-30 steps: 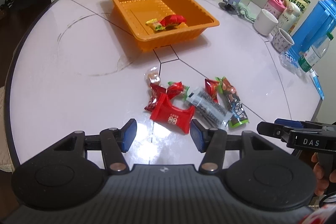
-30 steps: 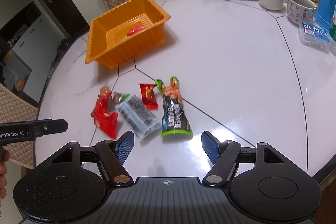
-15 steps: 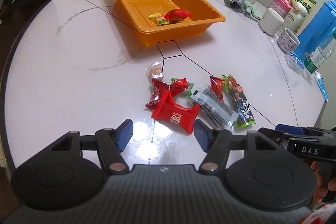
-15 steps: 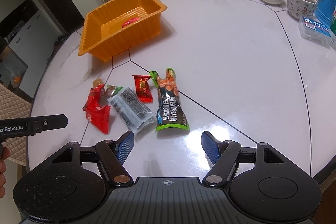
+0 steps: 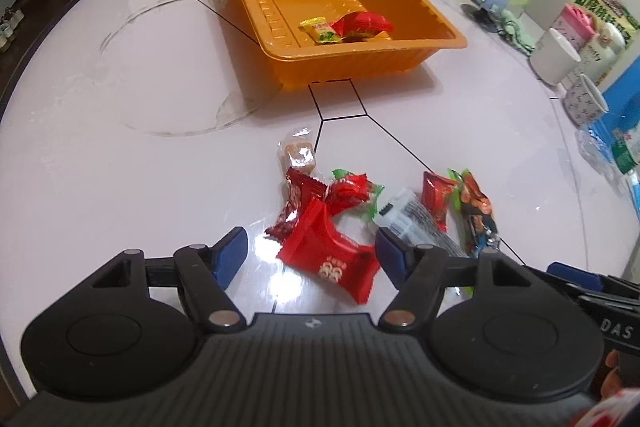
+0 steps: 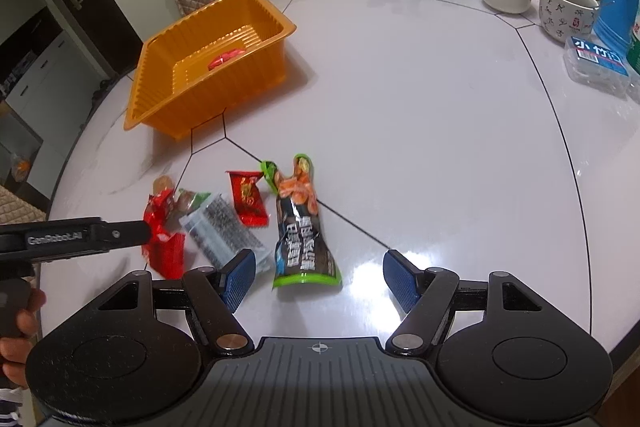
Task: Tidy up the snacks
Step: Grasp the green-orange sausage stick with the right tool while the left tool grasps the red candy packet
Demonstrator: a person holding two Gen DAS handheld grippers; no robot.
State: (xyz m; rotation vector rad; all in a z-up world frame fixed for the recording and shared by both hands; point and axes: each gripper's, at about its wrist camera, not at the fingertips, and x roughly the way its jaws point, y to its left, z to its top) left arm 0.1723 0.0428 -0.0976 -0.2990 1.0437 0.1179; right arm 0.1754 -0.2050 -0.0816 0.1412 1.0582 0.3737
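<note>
so both tools are spread wide with nothing in them right now. the left tool (image 5: 312, 253) sits low over the worktop (image 5: 120, 131) with the big red candy packet (image 5: 330, 259) right between its fingers, just ahead of the pads. the right tool (image 6: 316, 277) has the long green-edged snack pouch (image 6: 302, 227) dead ahead, its bottom end almost between the fingers.

the rest of the pile is just past the left tool: a caramel in clear wrap (image 5: 298, 153) furthest out, a couple of small red candies (image 5: 316, 193) overlapping the big one, a clear black-printed packet (image 5: 416, 227) off to the right side, then a small red sachet (image 5: 438, 197). the orange tray (image 5: 420, 45) is well ahead with two or three sweets already in it.

handling-wise i'd guess all of this is feather light and crinkly, with slick film on a glossy top, so stuff will probably skate if nudged. i'd pinch the red packet across its puffy middle rather than the flat crimped ends. the pouch looks floppy, so grab mid-body or it'll droop. the overlapping candies might get dragged along.
</note>
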